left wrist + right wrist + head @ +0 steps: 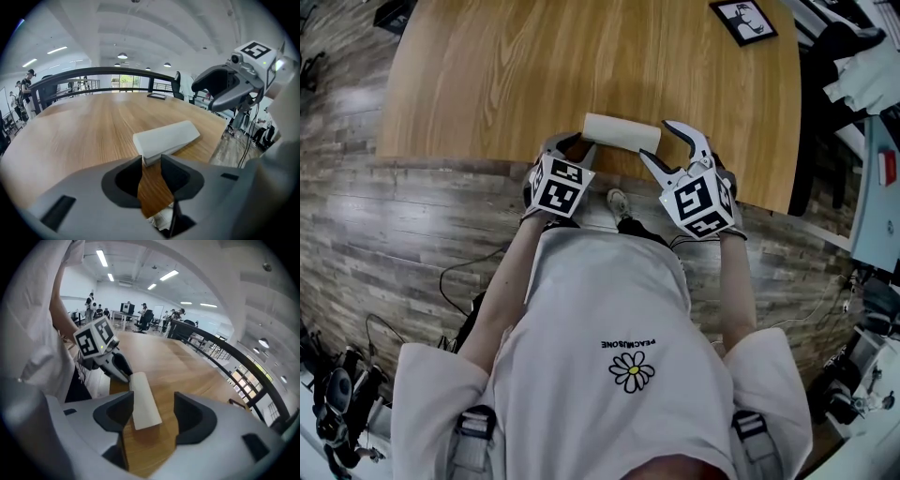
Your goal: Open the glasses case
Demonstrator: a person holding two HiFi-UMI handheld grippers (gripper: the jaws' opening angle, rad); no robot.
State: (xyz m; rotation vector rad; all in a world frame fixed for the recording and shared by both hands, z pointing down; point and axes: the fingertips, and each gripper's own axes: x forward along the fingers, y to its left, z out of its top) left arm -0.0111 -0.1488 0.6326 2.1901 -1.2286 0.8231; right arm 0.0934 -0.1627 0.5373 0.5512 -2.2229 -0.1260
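Observation:
A white glasses case (622, 132) lies shut near the front edge of the wooden table (487, 75). My left gripper (577, 145) is at the case's left end. In the left gripper view that end of the case (166, 136) fills the narrow gap between the jaw tips of the left gripper (151, 161), and both pads rest against it. My right gripper (656, 141) stands wide open at the right end. In the right gripper view the case (144, 401) lies between the spread jaws of the right gripper (153, 399), close to the left jaw and well apart from the right one.
A black-framed picture (743, 21) lies at the table's far right corner. The table's front edge runs just below both grippers, with wood-look floor and cables (455, 272) beneath. Desks and equipment (862, 75) stand to the right.

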